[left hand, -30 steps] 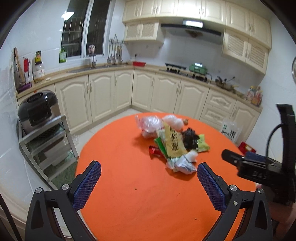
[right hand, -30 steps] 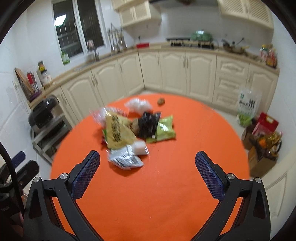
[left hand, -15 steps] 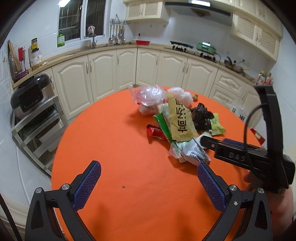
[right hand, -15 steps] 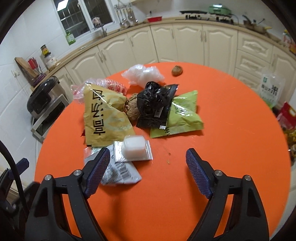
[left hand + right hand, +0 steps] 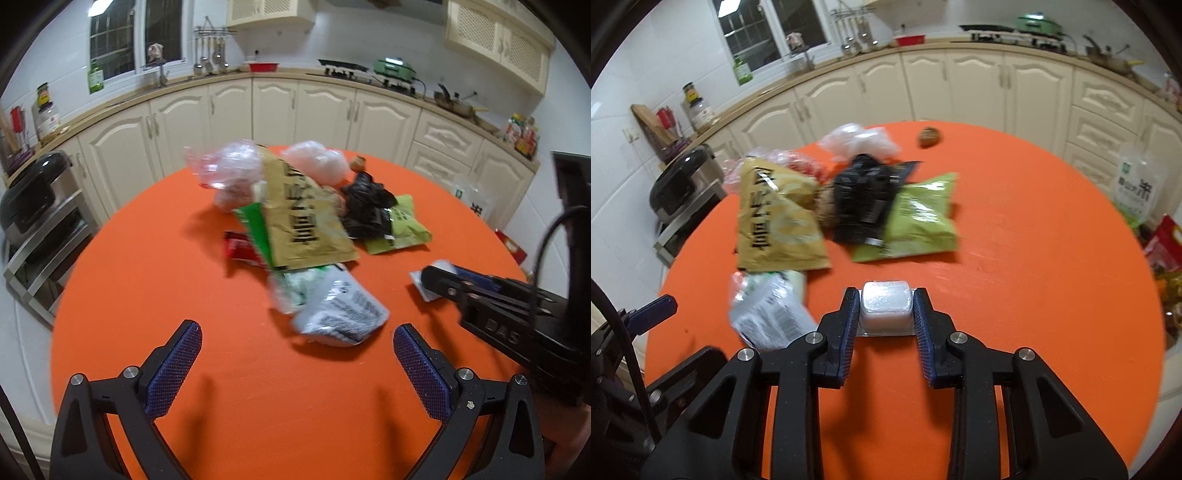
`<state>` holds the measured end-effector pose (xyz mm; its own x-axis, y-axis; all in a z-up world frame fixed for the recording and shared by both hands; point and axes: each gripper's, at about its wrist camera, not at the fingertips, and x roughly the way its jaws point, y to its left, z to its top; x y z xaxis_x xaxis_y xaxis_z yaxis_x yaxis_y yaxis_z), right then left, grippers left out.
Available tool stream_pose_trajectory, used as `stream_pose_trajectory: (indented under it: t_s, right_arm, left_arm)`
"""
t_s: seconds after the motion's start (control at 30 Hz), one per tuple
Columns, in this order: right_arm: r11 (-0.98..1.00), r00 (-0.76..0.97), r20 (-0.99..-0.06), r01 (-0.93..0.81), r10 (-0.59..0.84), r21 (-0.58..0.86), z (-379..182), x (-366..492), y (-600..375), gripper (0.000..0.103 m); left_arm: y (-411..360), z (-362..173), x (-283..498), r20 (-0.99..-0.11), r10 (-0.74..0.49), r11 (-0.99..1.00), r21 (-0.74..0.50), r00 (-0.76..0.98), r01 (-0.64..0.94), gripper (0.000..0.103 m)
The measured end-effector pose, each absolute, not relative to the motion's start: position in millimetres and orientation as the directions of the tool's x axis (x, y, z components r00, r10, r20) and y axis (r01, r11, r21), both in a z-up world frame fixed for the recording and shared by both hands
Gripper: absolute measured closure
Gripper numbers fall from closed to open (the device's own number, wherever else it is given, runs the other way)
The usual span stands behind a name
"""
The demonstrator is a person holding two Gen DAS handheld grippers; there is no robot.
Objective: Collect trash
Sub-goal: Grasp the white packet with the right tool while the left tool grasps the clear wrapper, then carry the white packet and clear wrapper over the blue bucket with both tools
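Left of centre in the right wrist view lies a crinkly grey wrapper (image 5: 768,314), while at centre the right gripper (image 5: 885,310) is closing on a small, light, stiff-looking blister pack (image 5: 885,304) by its sides, on the smooth orange table (image 5: 1034,258) below kitchen cabinets (image 5: 960,81); the left gripper (image 5: 295,365) gapes wide, empty.

**Clear cloth near, trash heap mid-table**

The orange table (image 5: 155,280) lies bare on the near side of the trash pile (image 5: 306,218) and to its left (the left gripper (image 5: 295,363) hangs there, wide). Right of the pile, the right gripper (image 5: 885,306), closing around a clear blister pack (image 5: 885,302), blocks passage.
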<state>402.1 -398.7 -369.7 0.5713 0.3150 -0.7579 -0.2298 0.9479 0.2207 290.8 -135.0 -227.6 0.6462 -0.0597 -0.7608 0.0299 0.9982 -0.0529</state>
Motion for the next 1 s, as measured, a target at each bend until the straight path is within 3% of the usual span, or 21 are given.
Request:
stream_pose_trajectory:
  t_s: [0.2,0.27,0.37,0.4,0.57,0.67,1.0]
  right_arm:
    - [0.952,0.580,-0.755,-0.194,0.307,0.238,-370.2,395.8,-425.5,0.075]
    - [0.951,0.580,-0.754,-0.191,0.308,0.243,-370.1,394.9,-428.0,0.075]
    - [0.950,0.580,-0.753,-0.192,0.311,0.245,-370.4,392.4,-428.2,0.075]
    - [0.950,0.580,-0.752,-0.192,0.313,0.247,-370.4,391.1,-428.2,0.075]
    - [0.946,0.582,-0.746,-0.181,0.323,0.268,-371.0,384.6,-428.5,0.075]
    - [0.945,0.583,-0.745,-0.174,0.325,0.276,-371.3,378.2,-427.1,0.075]
    - [0.950,0.588,-0.748,-0.149,0.308,0.273,-370.9,351.6,-422.1,0.075]
  left_arm:
    - [-154.1,-253.7,344.3,-0.795,-0.034,0.999,-0.019,0.605,0.032,0.001]
    - [-161.4,-260.7,360.1,-0.811,-0.019,0.999,-0.001,0.585,0.032,0.012]
    - [-159.8,-258.2,370.0,-0.790,-0.033,0.999,-0.027,0.612,0.019,0.043]
    - [-155.1,-257.8,375.0,-0.786,-0.047,0.999,-0.047,0.616,0.016,0.045]
    - [-137.4,-263.2,381.5,-0.776,-0.107,0.993,-0.109,0.621,0.035,0.080]
    - [-125.8,-269.2,381.8,-0.773,-0.144,0.988,-0.143,0.618,0.051,0.094]
    - [-83.6,-271.8,339.4,-0.744,-0.219,0.975,-0.195,0.632,0.108,0.099]
